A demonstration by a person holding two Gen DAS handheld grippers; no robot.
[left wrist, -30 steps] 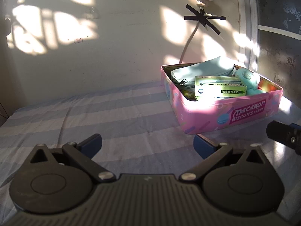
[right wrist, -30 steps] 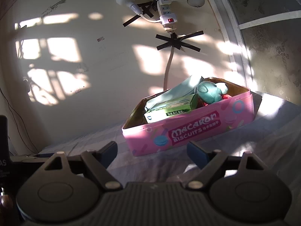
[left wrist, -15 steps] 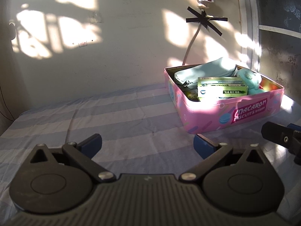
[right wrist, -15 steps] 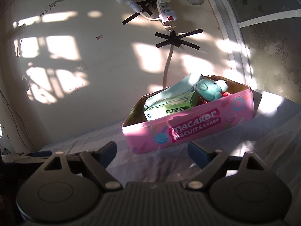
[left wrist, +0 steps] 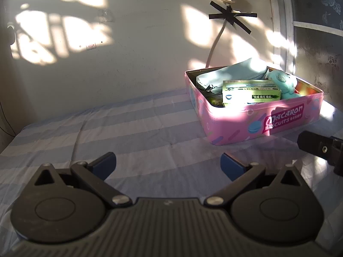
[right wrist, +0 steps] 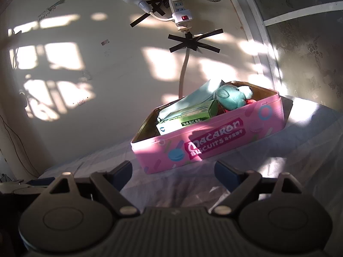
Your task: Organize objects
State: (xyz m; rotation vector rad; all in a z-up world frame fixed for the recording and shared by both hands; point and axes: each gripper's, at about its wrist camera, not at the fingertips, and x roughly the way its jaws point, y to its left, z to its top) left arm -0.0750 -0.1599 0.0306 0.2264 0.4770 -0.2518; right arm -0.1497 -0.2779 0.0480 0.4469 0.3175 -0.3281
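Pink tin (left wrist: 240,132) filled; both hand-held grippers spread wide, empty.

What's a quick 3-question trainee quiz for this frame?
1. True or false: the green box lies inside the pink tin.
2. The teal plush toy is: A) on the striped sheet B) in the tin C) held by a gripper.
3. Fill in: the left gripper and the right gripper are both ____.

Key: 1 true; 2 B; 3 open.

Black ribbed grippers, blue fingertips (left wrist: 105,164), silver screws.
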